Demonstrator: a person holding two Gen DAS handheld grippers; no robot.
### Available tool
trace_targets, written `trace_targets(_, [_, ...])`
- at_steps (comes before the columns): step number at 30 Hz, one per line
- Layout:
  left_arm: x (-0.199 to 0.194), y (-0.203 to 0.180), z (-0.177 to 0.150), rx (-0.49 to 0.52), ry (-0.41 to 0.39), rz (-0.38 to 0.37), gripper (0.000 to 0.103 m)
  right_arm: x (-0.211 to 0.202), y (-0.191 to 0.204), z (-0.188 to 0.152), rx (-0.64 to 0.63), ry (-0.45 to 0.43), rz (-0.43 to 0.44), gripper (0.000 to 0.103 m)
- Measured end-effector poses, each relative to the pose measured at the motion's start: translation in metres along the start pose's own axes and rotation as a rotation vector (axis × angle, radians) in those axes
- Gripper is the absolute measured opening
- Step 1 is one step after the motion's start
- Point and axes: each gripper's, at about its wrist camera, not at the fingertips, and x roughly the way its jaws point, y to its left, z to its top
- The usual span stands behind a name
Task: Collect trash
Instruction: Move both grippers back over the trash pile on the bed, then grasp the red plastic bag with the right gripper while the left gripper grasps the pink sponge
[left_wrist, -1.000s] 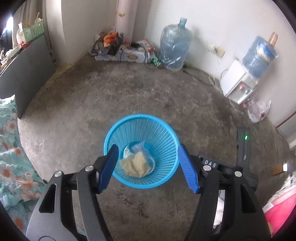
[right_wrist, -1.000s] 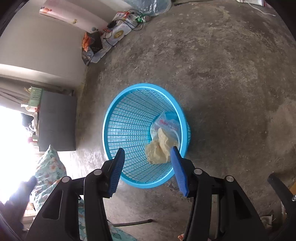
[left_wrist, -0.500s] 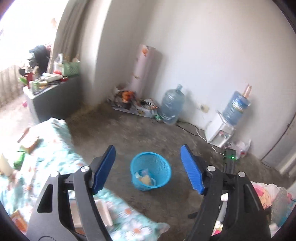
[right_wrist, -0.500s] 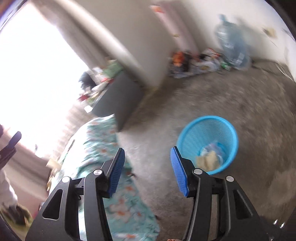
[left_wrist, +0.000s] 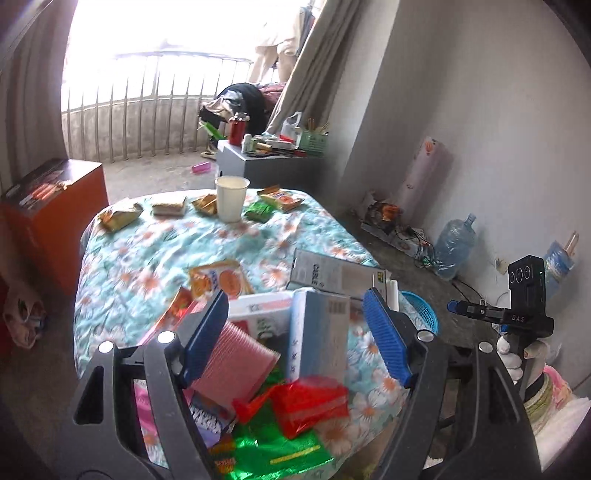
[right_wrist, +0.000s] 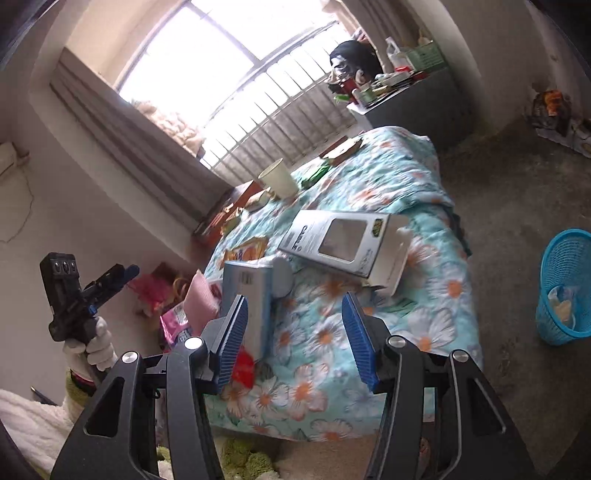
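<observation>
left gripper (left_wrist: 299, 332) held above the near edge of a flowered quilt (left_wrist: 155, 254), jaws spread wide, nothing between them. right gripper (right_wrist: 293, 339) likewise released and empty, over the same quilt. scattered on the quilt: red wrapper (left_wrist: 308, 404), green foil wrapper (left_wrist: 277, 452), pink ribbed piece (left_wrist: 236, 369), upright grey box (left_wrist: 319, 338), flat window box (right_wrist: 341, 245), paper cup (left_wrist: 231, 197) with snack packets beside it. blue basket (right_wrist: 567, 286) on the floor beside the quilt, scraps inside.

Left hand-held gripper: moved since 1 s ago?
Yes. It hung right over the blue basket; now the left hand-held gripper has swung away, over the floral bedspread, basket at its right.
</observation>
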Motion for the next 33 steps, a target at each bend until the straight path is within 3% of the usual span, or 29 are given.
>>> trace_targets(9, [-0.002,0.042,-0.042,-0.105,0.013,0.051,0.071,0.058,0.103,-0.051,-0.382,0.094,-0.120,0.052])
trace_targets(24, [0.006,0.077,-0.082,-0.164,0.011,0.012,0.071,0.159,0.163,-0.077,-0.915,0.251,-0.220,0.056])
trace_targets(30, [0.009,0.084,-0.084,-0.165,0.005,0.016,0.071,0.168,0.173,-0.083,-0.999,0.252,-0.252,0.055])
trace_targets(33, [0.012,0.080,-0.082,-0.126,0.006,0.027,0.071,0.164,0.172,-0.084,-0.975,0.254,-0.263,0.045])
